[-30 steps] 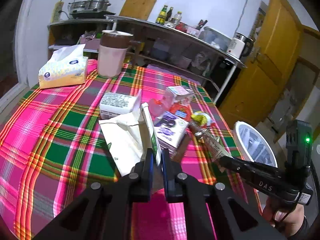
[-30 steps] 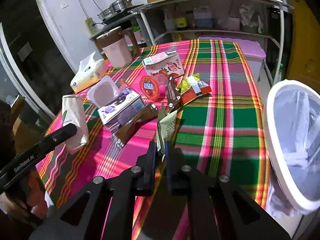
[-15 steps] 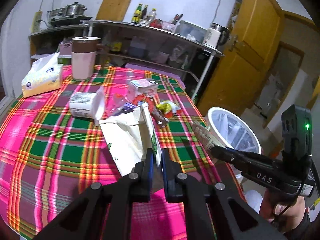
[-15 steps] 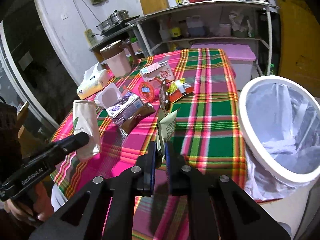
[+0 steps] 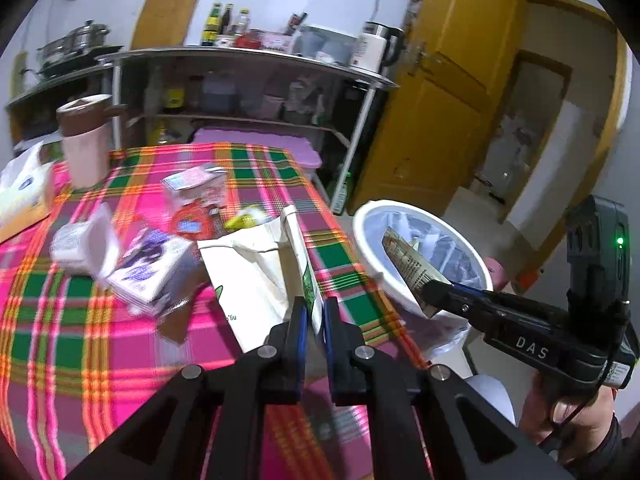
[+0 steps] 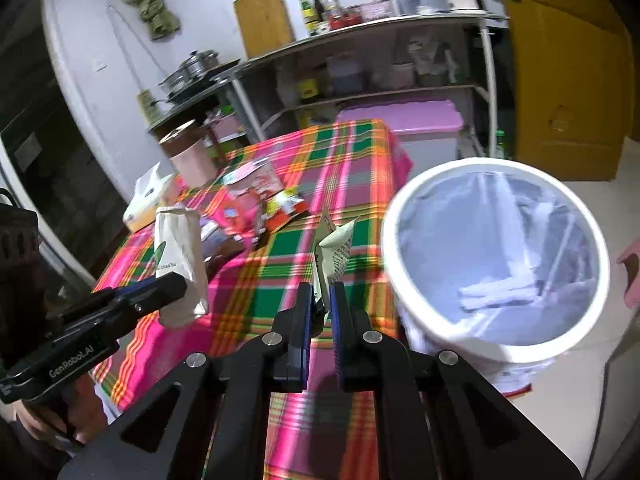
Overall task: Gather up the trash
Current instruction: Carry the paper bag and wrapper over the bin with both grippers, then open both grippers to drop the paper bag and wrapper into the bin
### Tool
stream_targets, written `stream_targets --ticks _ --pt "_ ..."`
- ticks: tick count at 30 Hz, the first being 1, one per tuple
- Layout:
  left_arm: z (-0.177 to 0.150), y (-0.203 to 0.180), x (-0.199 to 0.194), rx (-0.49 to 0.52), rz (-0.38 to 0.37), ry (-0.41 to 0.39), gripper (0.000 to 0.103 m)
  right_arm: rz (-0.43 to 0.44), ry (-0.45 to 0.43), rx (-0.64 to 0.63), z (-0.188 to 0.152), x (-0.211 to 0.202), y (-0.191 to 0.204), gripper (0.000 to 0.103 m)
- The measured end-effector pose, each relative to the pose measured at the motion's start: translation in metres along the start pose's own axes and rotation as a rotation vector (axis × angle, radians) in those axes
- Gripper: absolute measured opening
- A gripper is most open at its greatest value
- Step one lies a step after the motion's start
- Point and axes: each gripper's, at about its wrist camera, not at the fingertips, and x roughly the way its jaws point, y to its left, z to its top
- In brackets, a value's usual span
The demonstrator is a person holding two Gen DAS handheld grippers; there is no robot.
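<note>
Left gripper (image 5: 315, 314): jaws closed tight on the edge of a white paper bag (image 5: 260, 268), held clear above the table at centre frame of the left view. In the right view the same bag (image 6: 180, 256) shows at left, pinched at its lower edge.

Right gripper (image 6: 321, 308): jaws pressed together on a flat printed wrapper (image 6: 334, 256), which stands upright from the pads. In the left view that wrapper (image 5: 408, 264) hangs over the near rim of the trash bin (image 5: 362, 240).

The bin, white-rimmed with a clear liner, stands on the floor just beside the table's corner, at right of both views (image 6: 400, 216).

Remaining on the plaid tablecloth (image 5: 60, 340), upper left of the left view: a purple-printed carton (image 5: 154, 268), a white tub on its side (image 5: 76, 240), a small pink-and-white carton (image 5: 192, 184), a red round lid (image 5: 192, 224) and a yellow wrapper (image 5: 244, 218), bunched close together. A tissue pack (image 5: 20, 196) and a brown-lidded jug (image 5: 86, 140) stand further back.

A loaded shelf unit (image 5: 248, 60) stands behind the table.
</note>
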Motion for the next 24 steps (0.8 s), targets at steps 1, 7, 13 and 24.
stream_targets --ticks 1,7,13,24 --pt "0.002 -0.004 0.004 0.008 -0.007 0.004 0.008 -0.006 -0.004 0.006 0.001 -0.002 -0.004 0.009" --pt "0.017 -0.034 0.032 0.069 -0.055 0.026 0.008 -0.058 -0.028 0.057 0.004 -0.013 -0.039 0.010" --pt "0.031 -0.067 0.061 0.130 -0.110 0.048 0.008 -0.105 -0.034 0.105 0.004 -0.018 -0.071 0.010" --pt "0.046 -0.104 0.114 0.198 -0.169 0.093 0.008 -0.163 -0.029 0.156 0.005 -0.019 -0.113 0.010"
